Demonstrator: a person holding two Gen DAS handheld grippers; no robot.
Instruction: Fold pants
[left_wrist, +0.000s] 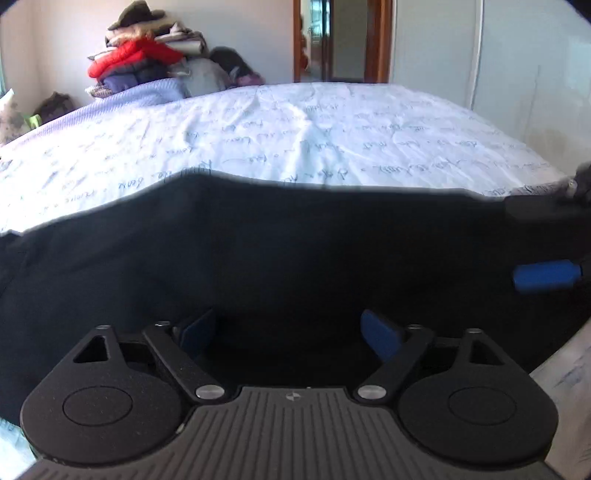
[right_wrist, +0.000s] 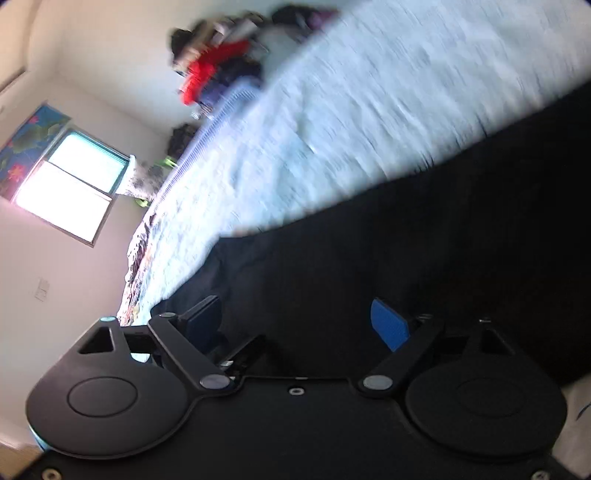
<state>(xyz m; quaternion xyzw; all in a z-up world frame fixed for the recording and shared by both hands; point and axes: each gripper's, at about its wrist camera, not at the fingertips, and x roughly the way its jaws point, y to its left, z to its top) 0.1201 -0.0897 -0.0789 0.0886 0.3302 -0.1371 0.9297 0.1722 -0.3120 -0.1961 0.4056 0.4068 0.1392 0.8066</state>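
Observation:
The black pants (left_wrist: 258, 251) lie spread across the near part of the bed, their far edge running left to right. My left gripper (left_wrist: 288, 332) is open just above the dark cloth, blue pads wide apart, with nothing between them. My right gripper (right_wrist: 295, 325) is also open over the pants (right_wrist: 424, 240), tilted hard to one side in its blurred view. One blue pad of the right gripper (left_wrist: 546, 275) shows at the right edge of the left wrist view, over the pants.
The bed has a white sheet (left_wrist: 314, 140) printed with handwriting. A pile of clothes with a red jacket (left_wrist: 140, 55) sits at the far left corner. A doorway (left_wrist: 340, 40) is behind the bed. A window (right_wrist: 70, 184) is on the left wall.

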